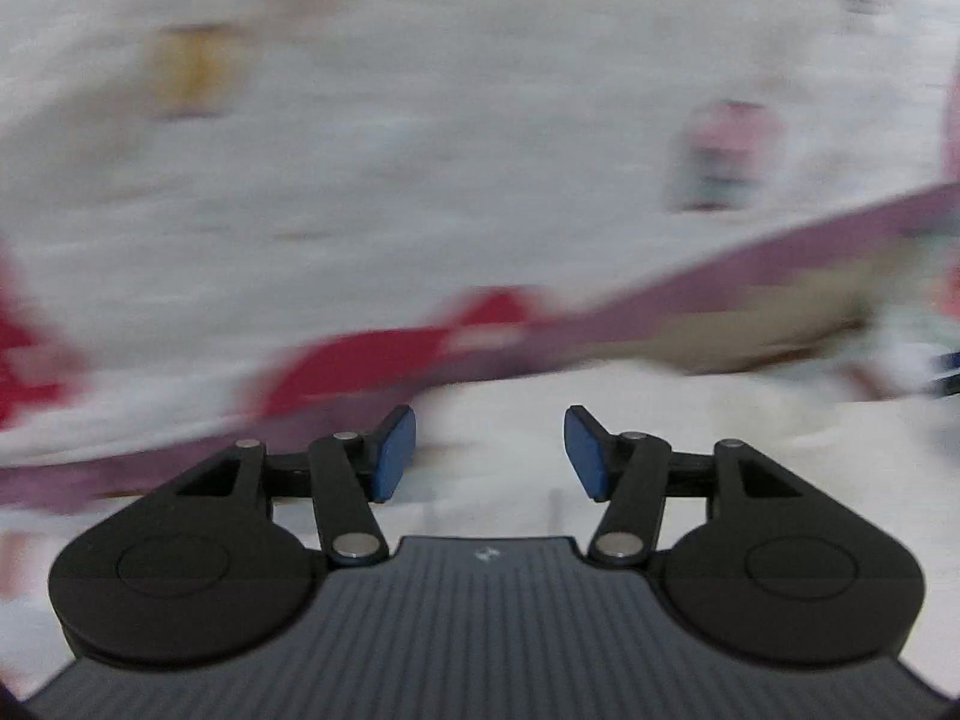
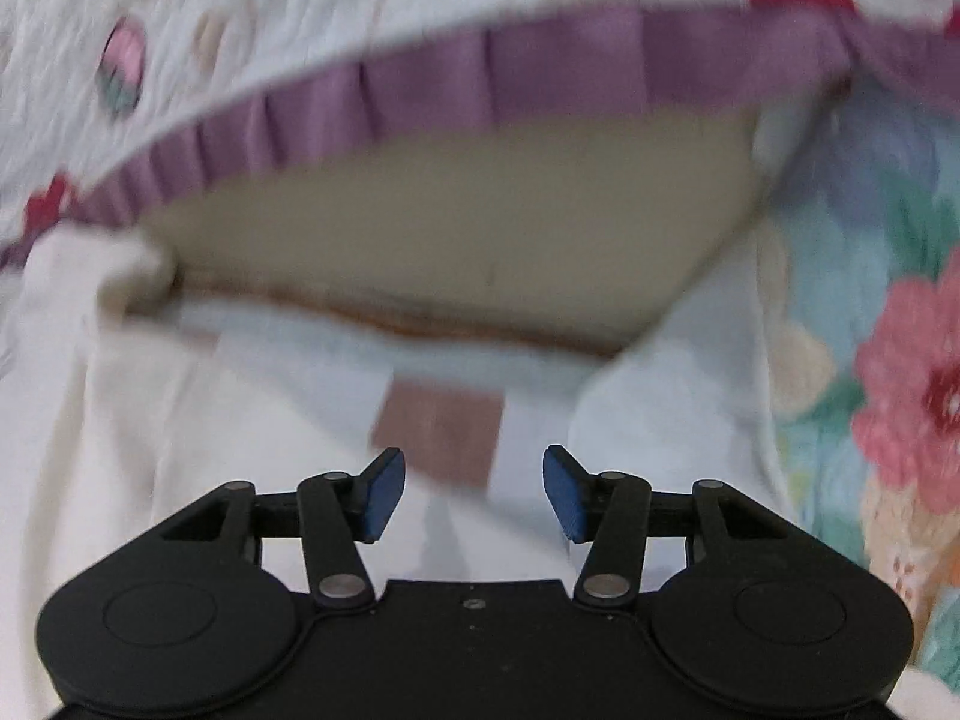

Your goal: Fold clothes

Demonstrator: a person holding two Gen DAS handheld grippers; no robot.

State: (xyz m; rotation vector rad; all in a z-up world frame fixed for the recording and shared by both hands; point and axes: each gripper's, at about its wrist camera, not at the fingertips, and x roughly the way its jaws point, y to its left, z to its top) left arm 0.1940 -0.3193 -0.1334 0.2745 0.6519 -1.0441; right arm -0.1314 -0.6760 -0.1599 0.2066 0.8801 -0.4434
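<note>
beneath everything lies a quilted white bedspread (image 2: 252, 30) with small printed motifs, edged by a pleated purple ruffle (image 2: 468, 84); below the ruffle in the right wrist view shows a plain tan surface (image 2: 456, 222), maybe the bed base, i cannot tell. both views are smeared with motion, the left one badly.

my left gripper (image 1: 489, 450) has its blue pads spread apart with nothing between them, only pale cloth beneath. my right gripper (image 2: 474, 492) is likewise spread and empty, hanging just over the white garment (image 2: 150, 420), which lies rumpled in front of and under me, near the ruffle. a brownish-mauve patch (image 2: 438, 426) sits on it right ahead of my right pads; label or pocket, i cannot tell.

i judge the garment to be light, soft and limp: it will sag and bunch, not hold a crease by itself, so i would pinch it at an edge or corner, one per tong, and keep it taut between them.

to the right lies a floral fabric (image 2: 900, 396) in pink and teal, touching or overlapping the garment; the risk is catching that, or the ruffle, in the same pinch. red shapes (image 1: 372, 360) near the ruffle in the left view are too blurred to name.
</note>
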